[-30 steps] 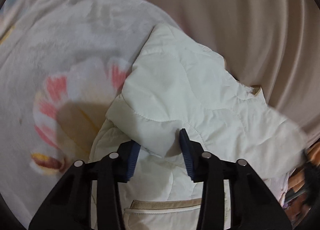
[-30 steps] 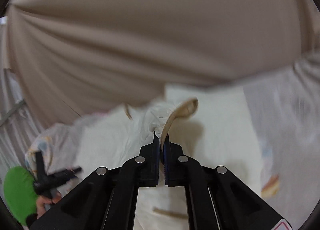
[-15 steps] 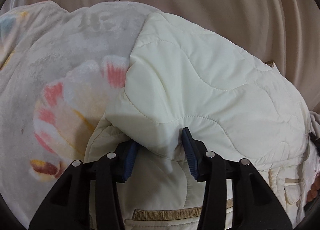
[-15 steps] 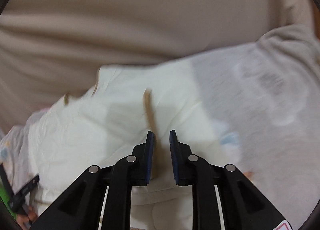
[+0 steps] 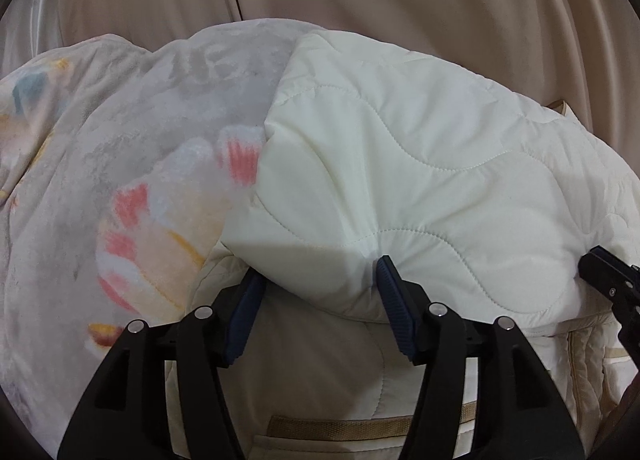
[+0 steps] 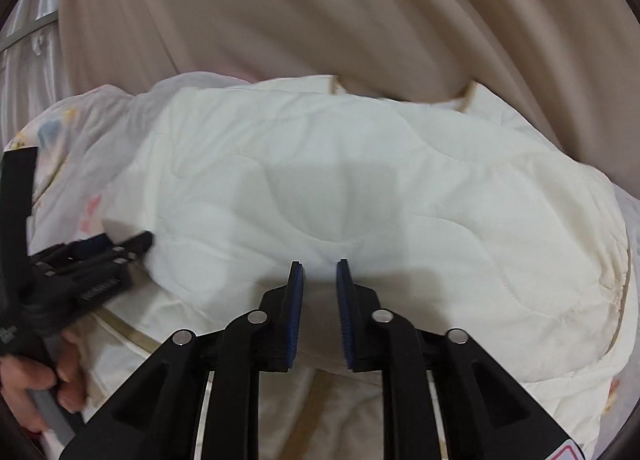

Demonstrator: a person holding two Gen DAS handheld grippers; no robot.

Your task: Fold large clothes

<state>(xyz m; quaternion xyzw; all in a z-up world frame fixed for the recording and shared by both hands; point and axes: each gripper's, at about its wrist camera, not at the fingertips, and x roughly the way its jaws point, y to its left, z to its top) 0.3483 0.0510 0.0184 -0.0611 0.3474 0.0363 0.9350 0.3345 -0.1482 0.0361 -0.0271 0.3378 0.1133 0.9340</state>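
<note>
Quilted cream jacket (image 5: 420,180): upper half now folded down flat over its lower half, on the floral blanket (image 5: 120,164). Left claw (image 5: 316,280): jaws apart, straddling the fold edge as before. Right claw (image 6: 319,276): opened since a second ago, released trim, at the fold.

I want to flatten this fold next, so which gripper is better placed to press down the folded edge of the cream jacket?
Probably the right gripper: its fingers are open and empty, poised just at the folded edge of the cream jacket. The left gripper is open too, but the jacket's fold bulges between its fingers.
</note>
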